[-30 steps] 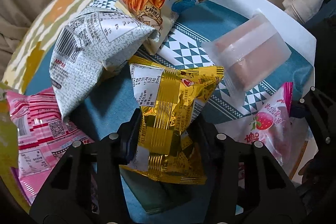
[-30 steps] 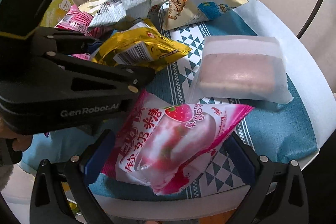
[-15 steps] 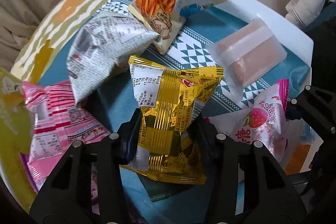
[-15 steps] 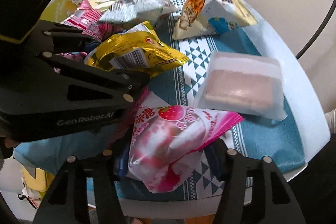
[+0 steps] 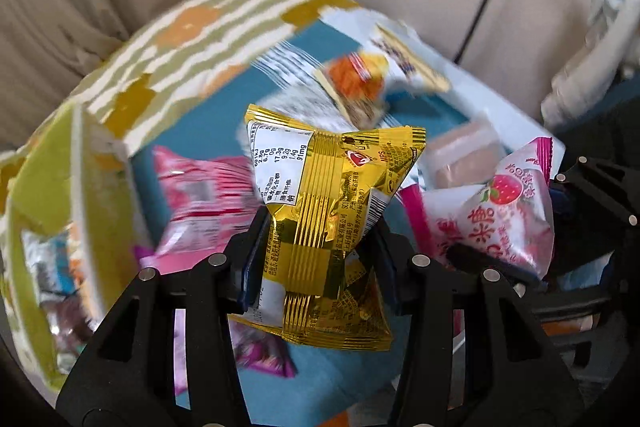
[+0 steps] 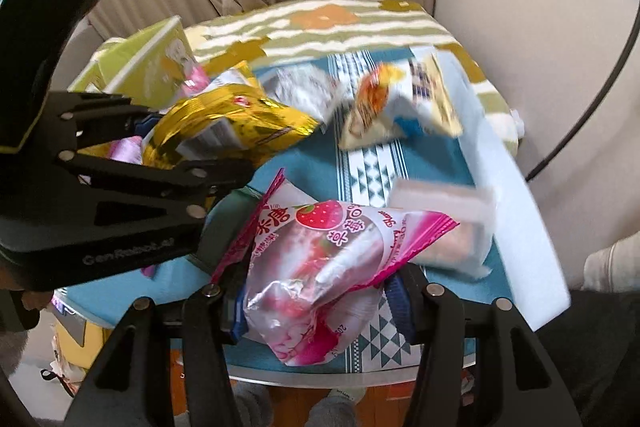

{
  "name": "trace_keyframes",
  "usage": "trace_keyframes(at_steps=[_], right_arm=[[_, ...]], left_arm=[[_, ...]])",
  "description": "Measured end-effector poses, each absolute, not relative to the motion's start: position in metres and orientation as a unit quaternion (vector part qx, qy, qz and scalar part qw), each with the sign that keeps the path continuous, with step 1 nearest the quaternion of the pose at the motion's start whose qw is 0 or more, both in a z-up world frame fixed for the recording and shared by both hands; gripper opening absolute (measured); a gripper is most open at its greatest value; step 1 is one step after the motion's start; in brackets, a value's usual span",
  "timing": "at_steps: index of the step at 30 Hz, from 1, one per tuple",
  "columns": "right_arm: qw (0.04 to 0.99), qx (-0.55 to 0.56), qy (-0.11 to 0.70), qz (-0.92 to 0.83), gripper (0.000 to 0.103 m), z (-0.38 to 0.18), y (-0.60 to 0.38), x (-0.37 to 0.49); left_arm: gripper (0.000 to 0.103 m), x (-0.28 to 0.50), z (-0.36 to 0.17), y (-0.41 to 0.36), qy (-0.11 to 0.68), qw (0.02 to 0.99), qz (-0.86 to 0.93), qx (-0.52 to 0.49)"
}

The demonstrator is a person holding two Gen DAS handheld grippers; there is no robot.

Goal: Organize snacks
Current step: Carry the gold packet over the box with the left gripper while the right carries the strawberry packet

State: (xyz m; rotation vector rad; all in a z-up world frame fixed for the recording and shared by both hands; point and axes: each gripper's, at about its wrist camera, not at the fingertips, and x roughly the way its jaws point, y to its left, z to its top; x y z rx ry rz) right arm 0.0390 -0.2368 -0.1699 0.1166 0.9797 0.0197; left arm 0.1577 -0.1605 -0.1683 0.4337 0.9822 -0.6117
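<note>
My left gripper [image 5: 316, 259] is shut on a gold foil snack bag [image 5: 332, 211], held up above the table. The same gold bag [image 6: 224, 127] and the left gripper's black body show at the left of the right wrist view. My right gripper [image 6: 320, 303] is shut on a pink strawberry candy bag [image 6: 320, 267], also lifted off the table; that bag [image 5: 500, 211] appears at the right of the left wrist view. On the teal cloth lie a pink striped pack [image 5: 200, 187], a silver bag [image 6: 304, 87], a fries-stick bag [image 6: 396, 107] and a translucent wrapped cake [image 6: 444, 223].
A yellow-green open box [image 5: 52, 211] with small snacks inside stands at the table's left; it is also seen as a box [image 6: 152, 67] behind the left gripper. A striped cushion [image 6: 328, 27] lies at the back, curtains behind. The round table's front edge [image 6: 360, 379] is near.
Both grippers have risen with their bags; the table looks farther away. The right gripper, open around the strawberry bag a second ago, has shut on it and lifted it.
</note>
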Motion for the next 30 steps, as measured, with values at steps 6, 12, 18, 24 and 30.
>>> trace_keyframes(at_steps=[6,12,18,24,30], right_arm=[[0.900,0.043,0.431,0.038,0.051,-0.118,-0.229,0.048],[0.919,0.027,0.386,0.076,0.051,-0.067,-0.204,0.081],[0.926,0.022,0.358,0.118,0.051,-0.039,-0.164,0.124],[0.920,0.025,0.359,0.156,0.051,-0.034,-0.117,0.170],[0.913,0.019,0.370,0.170,0.051,-0.039,-0.069,0.215]], left_arm=[[0.043,0.163,-0.116,-0.113,0.436,0.854,-0.234,0.157],[0.043,0.172,-0.075,-0.056,0.408,0.886,-0.177,0.135],[0.043,0.189,-0.049,0.007,0.394,0.904,-0.121,0.111],[0.043,0.227,-0.048,0.070,0.405,0.906,-0.088,0.082],[0.043,0.280,-0.065,0.112,0.423,0.900,-0.078,0.067]])
